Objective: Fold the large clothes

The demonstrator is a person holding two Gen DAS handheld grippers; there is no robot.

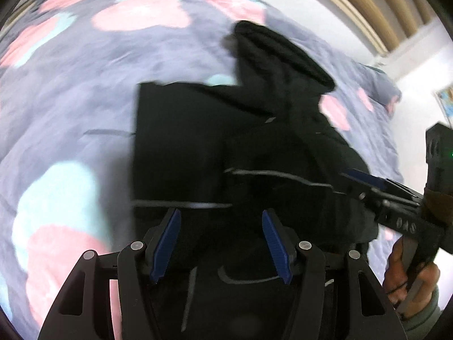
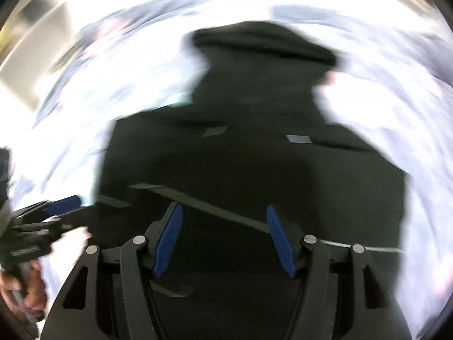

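black garment (image 1: 198,141) with grey stripes on a grey-blue bedspread (image 1: 70,99) with pink and mint blotches.

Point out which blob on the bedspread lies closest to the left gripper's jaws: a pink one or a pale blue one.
The big pale blue blob, left of the left gripper, with pink joined below it. The other blobs lie further up the bedspread.

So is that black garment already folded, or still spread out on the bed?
Partly folded. The black garment shows a straight squared left edge with layers overlapping, but its hood end lies loose on the bedspread.
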